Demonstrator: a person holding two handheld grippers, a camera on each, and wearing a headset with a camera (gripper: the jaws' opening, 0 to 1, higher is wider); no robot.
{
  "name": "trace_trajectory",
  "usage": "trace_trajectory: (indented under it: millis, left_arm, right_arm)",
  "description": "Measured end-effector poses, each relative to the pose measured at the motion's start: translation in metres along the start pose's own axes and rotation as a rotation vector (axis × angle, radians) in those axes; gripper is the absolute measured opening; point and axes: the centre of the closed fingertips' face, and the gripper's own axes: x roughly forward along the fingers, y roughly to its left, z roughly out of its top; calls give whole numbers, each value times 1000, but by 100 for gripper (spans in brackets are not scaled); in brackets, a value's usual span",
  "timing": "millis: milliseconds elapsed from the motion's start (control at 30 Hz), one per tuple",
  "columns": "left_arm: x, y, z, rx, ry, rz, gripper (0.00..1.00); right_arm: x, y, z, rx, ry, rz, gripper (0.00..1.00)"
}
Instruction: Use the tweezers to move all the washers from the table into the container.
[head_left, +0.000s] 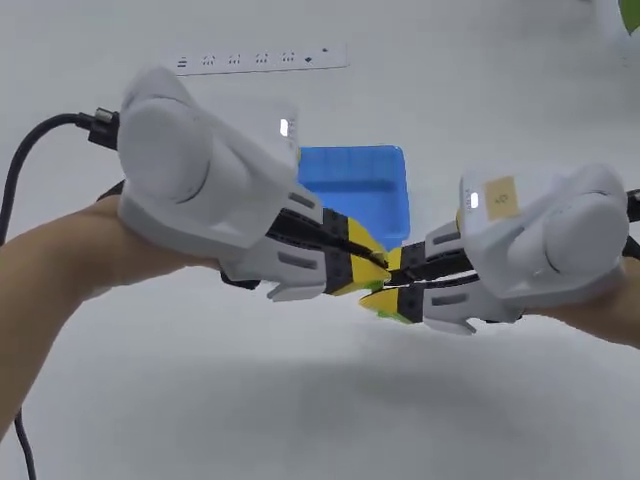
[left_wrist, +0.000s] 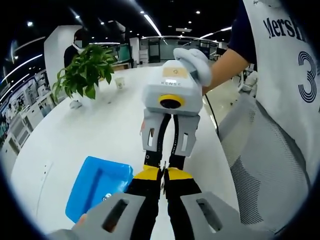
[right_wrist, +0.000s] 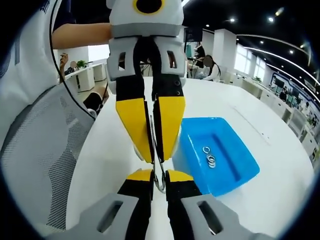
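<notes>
The left gripper and the right gripper meet nose to nose. Both are pinched narrow on the tweezers, which run from 12 to 6 o'clock. The blue container, with washers inside, sits just beside them at 3 o'clock

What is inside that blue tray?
A few small metal washers lie on the tray's floor. In the head view the left gripper covers the tray's near corner, so anything lying there is hidden.
</notes>
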Motion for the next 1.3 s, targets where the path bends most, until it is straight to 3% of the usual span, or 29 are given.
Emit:
trace_trajectory:
  millis: [233,333,600,800,900,1300]
  left_arm:
    - [-24,5,4,-3,-22,50,6]
    - [-35,8,8,22,-17,61,6]
    - [-50,28,16,76,-18,85,6]
    - [-52,48,12,71,-40,114,6]
    - [-51,54,10,91,-28,117,6]
    - [-39,87,-16,57,-24,134,7]
  right_arm:
    - [4,-3,25,-44,-11,-7,10]
    - [5,-6,37,-71,-16,-8,10]
    - [6,-28,58,-114,-25,-41,10]
    - [11,-43,59,-153,-7,-59,10]
    - [15,-50,59,-148,-11,-63,10]
    - [38,-77,44,-130,1,-65,10]
